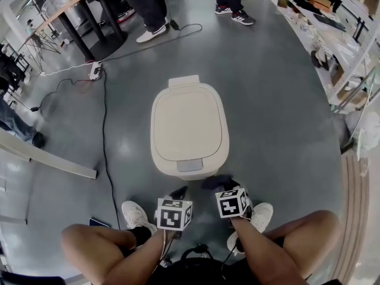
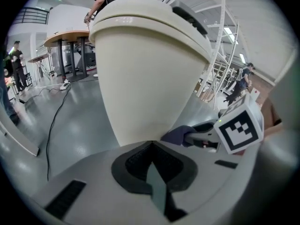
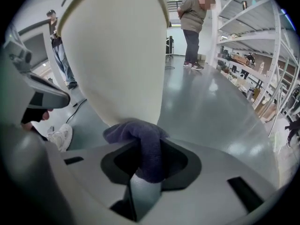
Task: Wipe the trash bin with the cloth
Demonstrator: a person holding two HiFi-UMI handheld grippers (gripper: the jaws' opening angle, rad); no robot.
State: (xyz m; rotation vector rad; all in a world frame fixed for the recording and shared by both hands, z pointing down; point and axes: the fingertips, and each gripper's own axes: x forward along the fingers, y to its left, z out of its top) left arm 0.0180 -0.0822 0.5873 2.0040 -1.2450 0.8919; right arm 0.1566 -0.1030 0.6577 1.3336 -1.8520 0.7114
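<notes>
The cream trash bin (image 1: 189,129) stands on the grey floor (image 1: 279,129) just in front of the person's feet, lid down. The right gripper (image 3: 143,149) has its jaws clenched on a narrow fold of the dark blue cloth (image 3: 133,131), and the bunched end presses against the bin's lower near wall. The left gripper (image 2: 151,148) sits just left of it, low by the same wall, with its jaws closed together on nothing. It seems to stop just short of the bin, though that view is too close to be sure.

Wiping looks to be only starting, at the bottom of the near side. The main risk is the bin itself: nothing steadies it, so a firm push from the cloth could slide it away or rock it. The cloth is also held by a thin fold, so a hard drag along the wall could pull it out of the jaws.
</notes>
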